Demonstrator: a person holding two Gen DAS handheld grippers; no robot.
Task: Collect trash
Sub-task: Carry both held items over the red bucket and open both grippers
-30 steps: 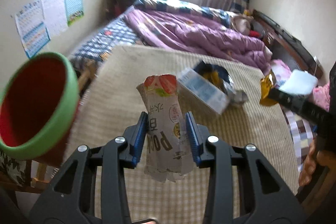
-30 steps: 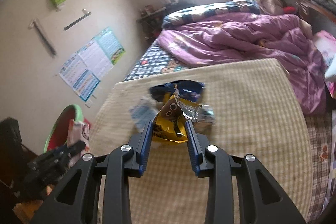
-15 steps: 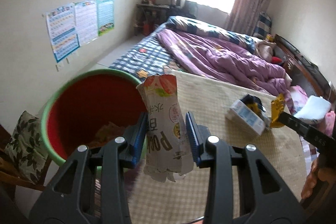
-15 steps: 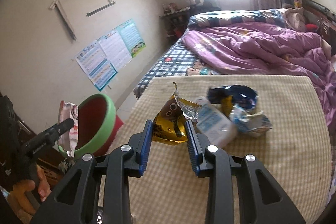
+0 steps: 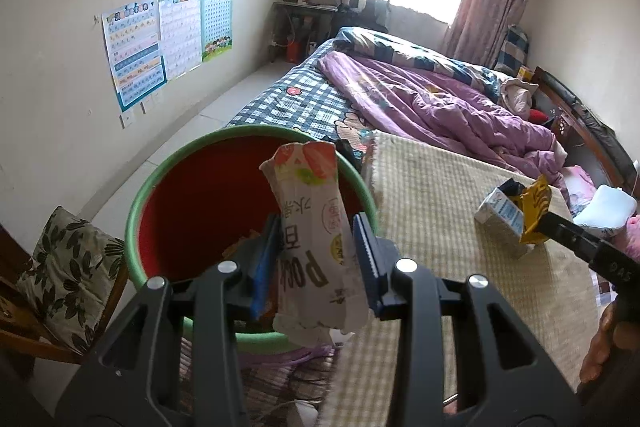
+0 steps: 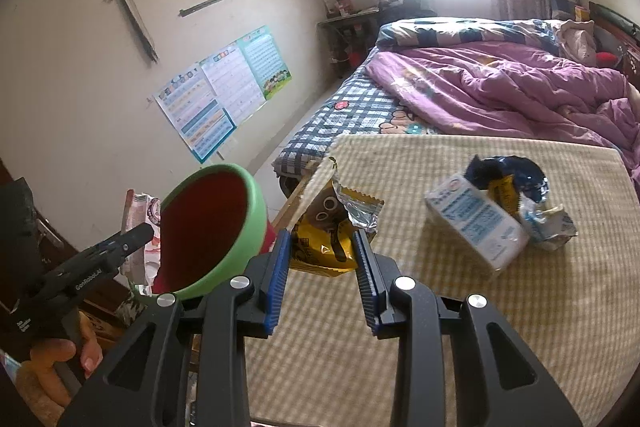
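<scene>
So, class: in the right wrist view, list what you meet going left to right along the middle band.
Left tongs holding a pink wrapper → green-rimmed red bin → yellow snack bag → white-and-blue carton → crumpled blue wrapper.

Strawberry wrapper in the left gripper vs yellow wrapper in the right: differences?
The strawberry wrapper is white-pink and long; the yellow wrapper is short, crumpled, torn open showing foil. The strawberry wrapper hangs over the red bin; the yellow wrapper is above the mat. Both are clamped: left gripper, right gripper.
</scene>
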